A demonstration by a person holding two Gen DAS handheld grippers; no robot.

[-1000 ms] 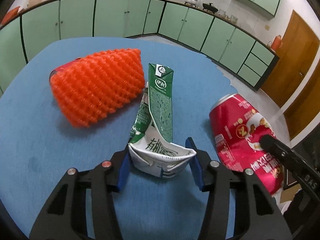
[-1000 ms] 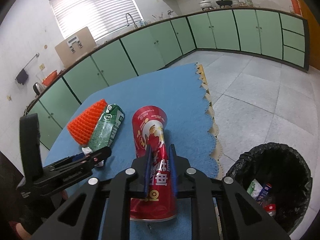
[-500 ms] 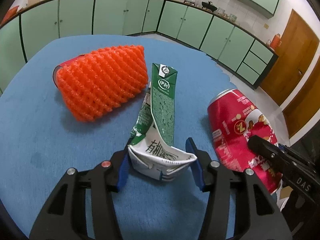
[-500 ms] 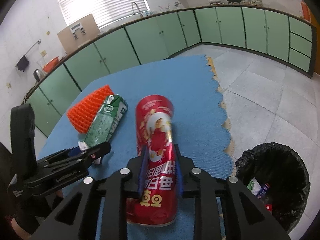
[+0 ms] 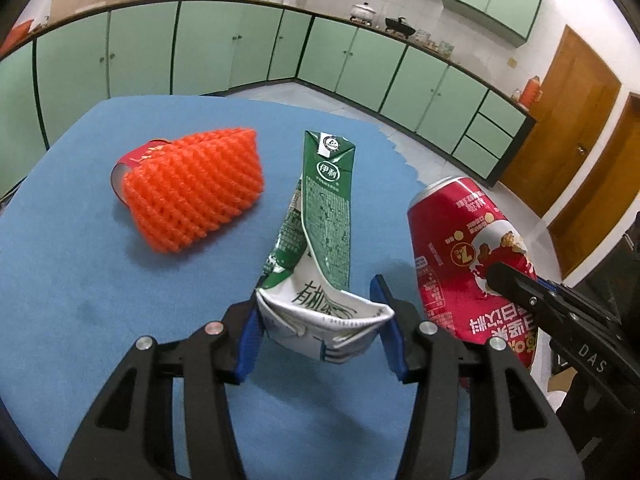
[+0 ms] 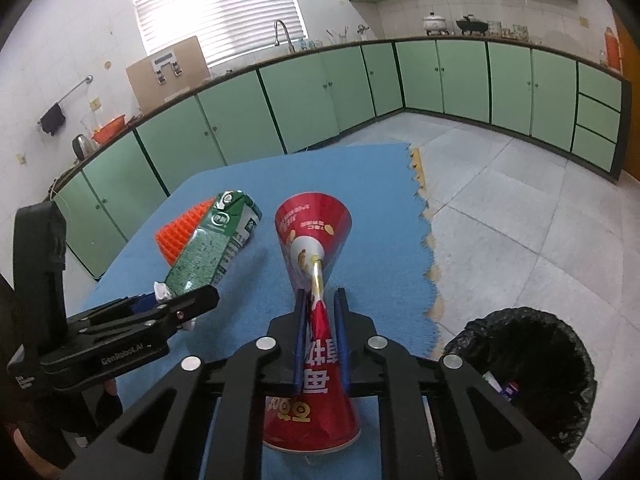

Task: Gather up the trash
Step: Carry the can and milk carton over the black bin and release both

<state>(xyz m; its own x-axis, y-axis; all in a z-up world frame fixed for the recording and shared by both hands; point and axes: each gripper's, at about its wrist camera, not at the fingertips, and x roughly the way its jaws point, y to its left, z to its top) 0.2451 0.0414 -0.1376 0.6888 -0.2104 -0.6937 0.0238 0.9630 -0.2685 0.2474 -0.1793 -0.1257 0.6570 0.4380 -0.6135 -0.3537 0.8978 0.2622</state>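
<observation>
Nearest, right gripper (image 6: 320,336) clamped narrow on one red can (image 6: 312,320), jaws just closed further and pinching its middle flat, probably so it drops easily into the bin. Alongside, left gripper (image 5: 320,324) holding one crushed green milk carton (image 5: 324,240) by its white base at medium width, both pieces raised off the blue mat (image 5: 100,300). Farther back, one orange foam net (image 5: 192,188) lying uncollected. Off the mat's edge, one black-lined trash bin (image 6: 532,380), a few scraps inside.

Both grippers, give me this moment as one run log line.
left gripper: shut on carton | right gripper: jaws just closing, crushing can | bin: not reached
</observation>
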